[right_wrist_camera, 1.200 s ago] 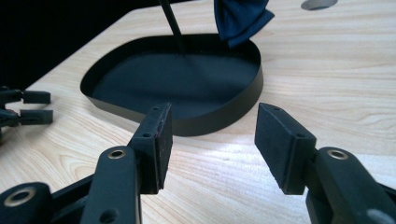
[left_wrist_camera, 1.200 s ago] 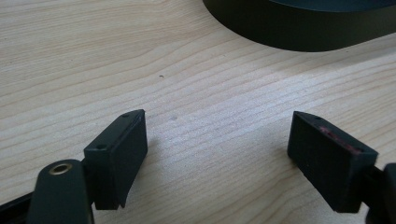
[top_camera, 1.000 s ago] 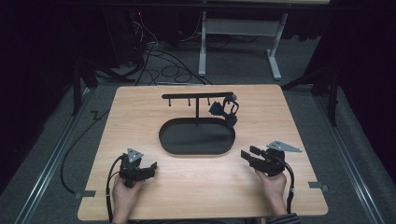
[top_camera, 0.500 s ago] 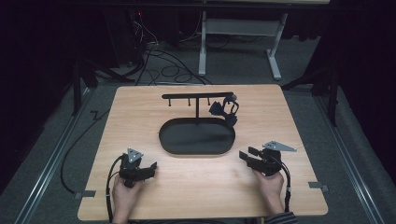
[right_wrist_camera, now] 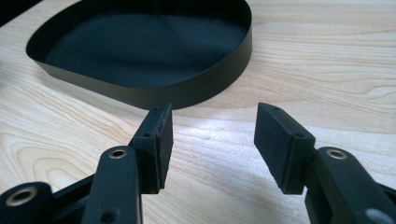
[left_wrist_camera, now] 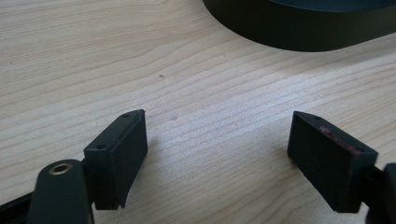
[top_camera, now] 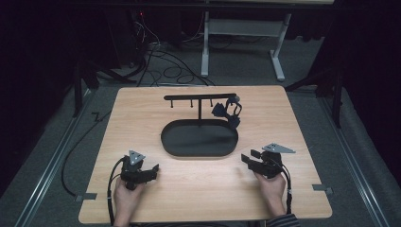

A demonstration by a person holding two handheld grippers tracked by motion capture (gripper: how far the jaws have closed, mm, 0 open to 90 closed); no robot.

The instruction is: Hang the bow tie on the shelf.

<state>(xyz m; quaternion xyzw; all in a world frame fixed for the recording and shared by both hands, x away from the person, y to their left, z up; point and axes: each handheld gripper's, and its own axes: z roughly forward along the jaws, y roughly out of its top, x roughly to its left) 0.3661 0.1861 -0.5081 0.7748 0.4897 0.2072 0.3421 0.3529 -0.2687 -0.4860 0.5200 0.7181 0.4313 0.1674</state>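
A black oval tray (top_camera: 199, 153) lies in the middle of the wooden table (top_camera: 283, 109), with a T-shaped black stand (top_camera: 198, 97) rising from its far side. A small dark object (top_camera: 228, 112) hangs from the right end of the stand's bar. My left gripper (top_camera: 152, 169) rests near the front left, held in a hand, jaws open over bare wood (left_wrist_camera: 217, 149). The tray's wall (left_wrist_camera: 299, 28) lies ahead of it. My right gripper (top_camera: 249, 157) sits at the front right, open with nothing between its jaws (right_wrist_camera: 212, 140). It points at the tray's near wall (right_wrist_camera: 154, 93).
Cables (top_camera: 161, 66) lie on the grey floor behind the table, and a white frame leg (top_camera: 204, 47) stands there. Dark stand legs (top_camera: 78, 90) flank the table's far corners. Each gripper trails a cable (top_camera: 111, 189) toward the front edge.
My right gripper has drifted slightly to the left, its jaws as wide as before. The left gripper has stayed where it was.
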